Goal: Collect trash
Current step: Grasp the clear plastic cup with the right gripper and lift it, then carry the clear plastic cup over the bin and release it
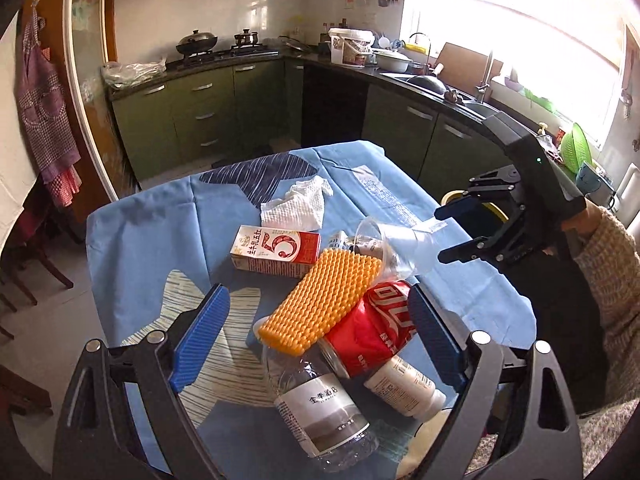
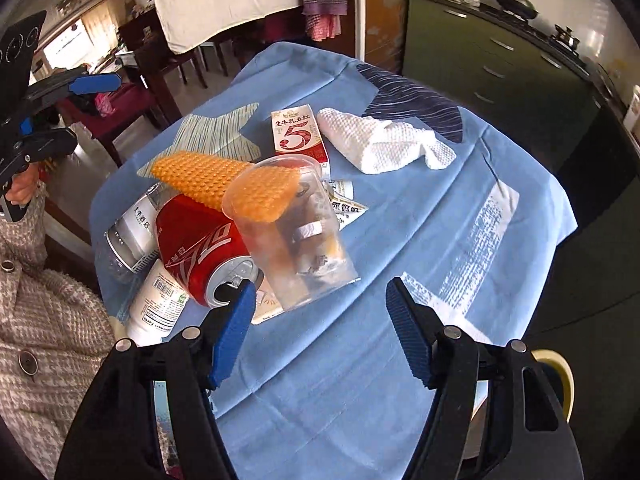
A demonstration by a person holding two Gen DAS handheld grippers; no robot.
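Note:
A pile of trash lies on the blue cloth (image 1: 148,240) (image 2: 400,240): a red cola can (image 1: 372,328) (image 2: 196,240), an orange bumpy pad (image 1: 320,300) (image 2: 200,176) on top, a clear water bottle (image 1: 320,404) (image 2: 128,232), a white pill bottle (image 1: 404,384) (image 2: 156,304), a clear plastic cup (image 1: 392,248) (image 2: 292,240) on its side, a milk carton (image 1: 276,250) (image 2: 298,132) and a crumpled white tissue (image 1: 298,206) (image 2: 384,144). My left gripper (image 1: 316,336) is open above the can and bottles. My right gripper (image 2: 320,332) (image 1: 456,236) is open, just short of the cup.
A yellow-rimmed bin (image 2: 560,380) (image 1: 450,198) stands beside the table on the right gripper's side. Green kitchen cabinets (image 1: 224,112), a stove and a sink counter lie beyond. Dark wooden chairs (image 2: 160,68) stand on the other side.

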